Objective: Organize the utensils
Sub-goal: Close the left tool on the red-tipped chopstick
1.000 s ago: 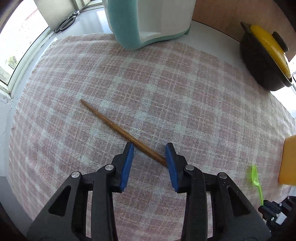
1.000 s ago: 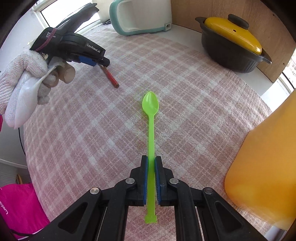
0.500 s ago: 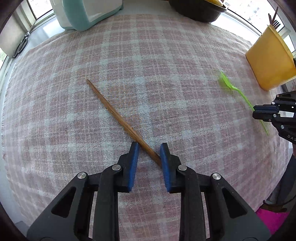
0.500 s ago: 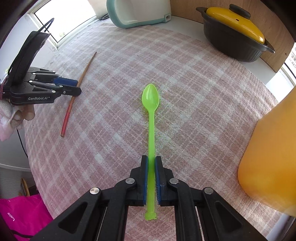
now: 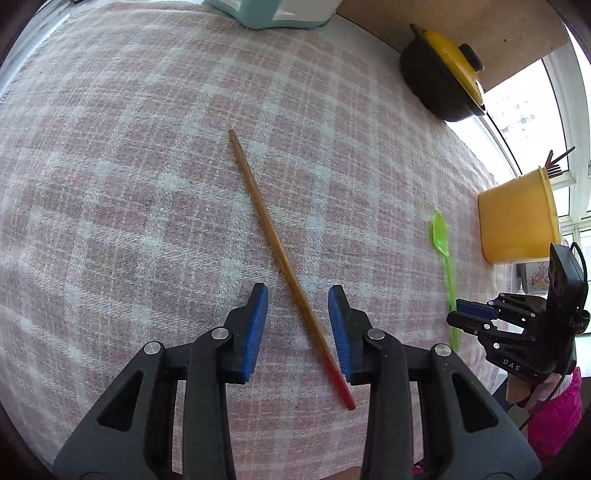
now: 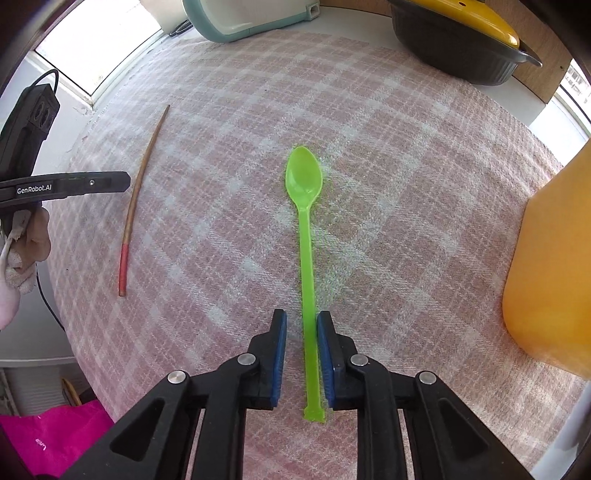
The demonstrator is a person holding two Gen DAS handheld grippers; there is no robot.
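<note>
A slim, bright green plastic spoon [image 6: 307, 254] lies flat on the checked cloth [image 6: 406, 184], its handle between the right gripper [image 6: 301, 325]'s opening fingers, bowl pointing straight away. The red-tipped wooden chopstick [image 5: 280, 258] runs between the left gripper [image 5: 298, 295]'s opening fingers, unpinched.

Yellow container [image 6: 554, 266] cut off at right (contents unseen).

surface: pink plaid cloth [image 5: 147, 184]; back: wooden panel [image 5: 480, 33]; window [image 6: 96, 40]: bright daylight
</note>
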